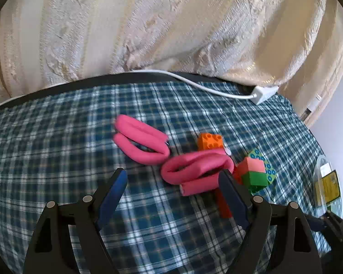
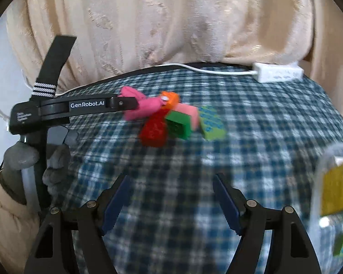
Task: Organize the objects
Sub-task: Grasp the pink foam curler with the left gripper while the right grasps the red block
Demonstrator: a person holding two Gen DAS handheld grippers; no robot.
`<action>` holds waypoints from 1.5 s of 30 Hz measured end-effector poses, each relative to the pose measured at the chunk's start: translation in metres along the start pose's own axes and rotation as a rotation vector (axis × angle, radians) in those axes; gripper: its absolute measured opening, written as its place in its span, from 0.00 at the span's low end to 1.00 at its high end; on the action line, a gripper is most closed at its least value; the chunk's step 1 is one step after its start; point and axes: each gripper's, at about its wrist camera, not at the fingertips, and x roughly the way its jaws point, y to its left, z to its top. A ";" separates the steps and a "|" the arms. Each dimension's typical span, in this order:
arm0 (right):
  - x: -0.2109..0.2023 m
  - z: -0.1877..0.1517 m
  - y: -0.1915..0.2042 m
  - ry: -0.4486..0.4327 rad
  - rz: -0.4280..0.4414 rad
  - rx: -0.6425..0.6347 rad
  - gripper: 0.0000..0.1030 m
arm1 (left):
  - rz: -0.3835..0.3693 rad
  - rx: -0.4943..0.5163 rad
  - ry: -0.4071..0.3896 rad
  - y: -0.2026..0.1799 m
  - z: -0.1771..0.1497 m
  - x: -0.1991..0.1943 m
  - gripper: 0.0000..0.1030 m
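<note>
Centrally, a blue-and-white checked cloth (image 1: 57, 141) covers the surface, backed by a cream curtain (image 1: 148, 22). Left gripper (image 1: 172, 183): jaws spread wide and gripping nothing, with only bare cloth between the blue pads. Just beyond its right-hand finger, at about 1 o'clock from the tips, lies a folded pink foam roller (image 1: 194, 166); a second pink roller (image 1: 140, 142) lies at 11 o'clock, apart from the first. An orange brick (image 1: 210, 141) sits behind the near roller, a pink-on-green brick stack (image 1: 253, 173) beside it at 3 o'clock, and a red brick (image 1: 224, 205) is partly hidden by the finger. A clear container (image 1: 329, 182) stands at the far right edge. Right gripper (image 2: 171, 188): jaws likewise well open and empty, over bare cloth, with the toy cluster well ahead at 12 o'clock. A gloved hand (image 2: 34, 166) holds the left tool's handle. A white adapter (image 2: 277, 73) and its cable rest at the cloth's far edge.
</note>
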 end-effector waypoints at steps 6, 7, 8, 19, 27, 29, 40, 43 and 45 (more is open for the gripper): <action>0.031 0.022 0.019 0.024 0.016 -0.034 0.67 | 0.021 -0.018 -0.024 0.011 0.004 -0.007 0.81; 0.037 0.026 0.020 0.027 0.009 -0.035 0.64 | 0.022 -0.022 -0.026 0.012 0.005 -0.008 0.81; 0.041 0.029 0.020 0.031 0.002 -0.035 0.63 | 0.022 -0.028 -0.028 0.014 0.005 -0.008 0.81; 0.078 0.051 0.017 0.057 -0.042 -0.008 0.45 | 0.031 -0.038 -0.024 0.019 0.006 -0.007 0.81; 0.078 0.051 0.018 0.030 -0.013 -0.053 0.35 | 0.040 -0.042 -0.008 0.021 0.005 0.000 0.81; 0.075 0.046 0.023 0.029 0.020 -0.075 0.34 | 0.040 -0.046 -0.009 0.023 0.005 -0.001 0.81; 0.048 0.003 0.053 0.057 0.121 -0.199 0.34 | 0.039 -0.045 -0.011 0.024 0.006 -0.008 0.81; 0.038 -0.006 0.048 0.056 0.113 -0.175 0.33 | 0.044 -0.050 0.003 0.021 0.005 -0.006 0.81; 0.031 -0.012 0.045 0.050 0.106 -0.164 0.33 | 0.048 -0.052 0.022 0.017 0.003 -0.005 0.81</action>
